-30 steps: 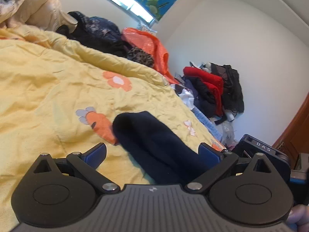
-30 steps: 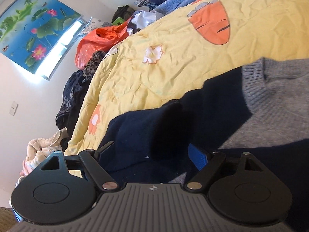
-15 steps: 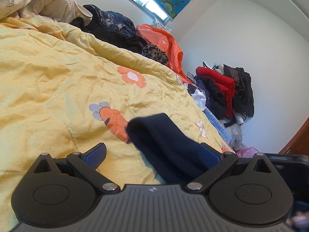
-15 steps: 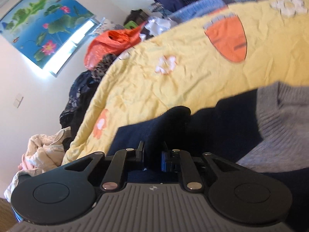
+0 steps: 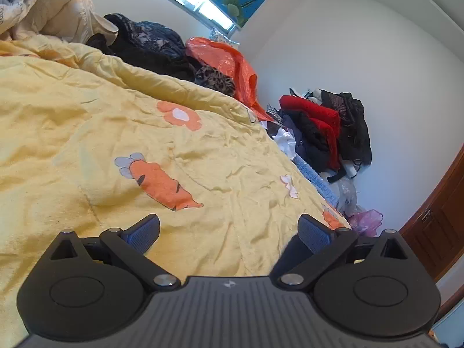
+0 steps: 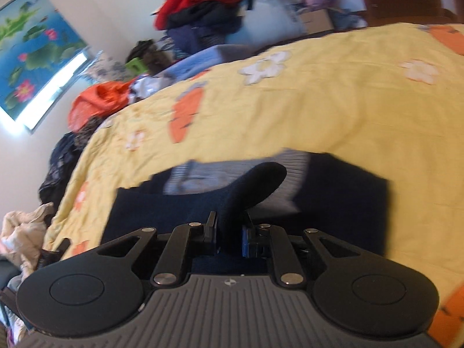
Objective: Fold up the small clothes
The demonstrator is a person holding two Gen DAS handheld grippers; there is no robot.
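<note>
A small navy and grey knit sweater [image 6: 342, 191] lies on the yellow carrot-print quilt [image 6: 290, 110]. My right gripper [image 6: 229, 232] is shut on its navy sleeve [image 6: 249, 185], which sticks up and forward between the fingers, lifted over the sweater's body. My left gripper [image 5: 229, 230] is open and empty above bare quilt [image 5: 87, 133]. Only a dark sliver of the sweater [image 5: 285, 256] shows behind its right finger in the left wrist view.
Piles of clothes lie beyond the bed: black garments [image 5: 145, 46], an orange bag [image 5: 226, 58], and red and black clothes [image 5: 324, 124] against the white wall. A beige duvet [image 5: 49, 5] is bunched at the far left. A wooden door [image 5: 440, 226] stands at the right.
My right gripper closed on the navy sleeve and carried it up and across the sweater. My left gripper stayed open and the sleeve left its view.
</note>
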